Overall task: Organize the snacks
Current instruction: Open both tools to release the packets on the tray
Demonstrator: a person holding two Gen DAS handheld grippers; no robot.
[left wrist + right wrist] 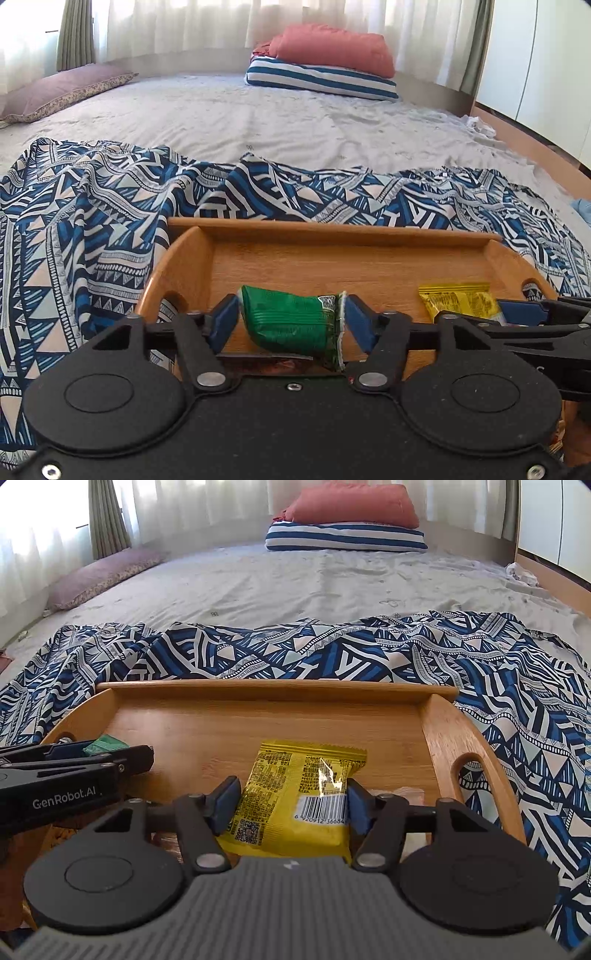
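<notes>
Nearest the lens, the left gripper (291, 325) points down into a wooden tray (332, 258), its blue pads (225, 321) flanking a green snack packet (291, 325). Whether the pads press the packet cannot be told: the left pad appears just clear of it, the right pad stands at its crimped end. The packet sits tilted at the tray's near left.

Right gripper (291, 805) likewise straddles a yellow snack packet (295, 797), lying barcode side up on the tray floor toward the near right. Both pads (356, 805) stand at the packet's edges; contact cannot be confirmed.

Both packets are inside the tray, apart from each other, green left, yellow right. Its far half is bare wood.

Beneath and beyond the tray lies a rumpled blue-and-white patterned cloth (369, 653), spread over a pale bedsheet (277, 583). At the far end, a red pillow (354, 506) rests on a striped pillow (347, 537).
</notes>
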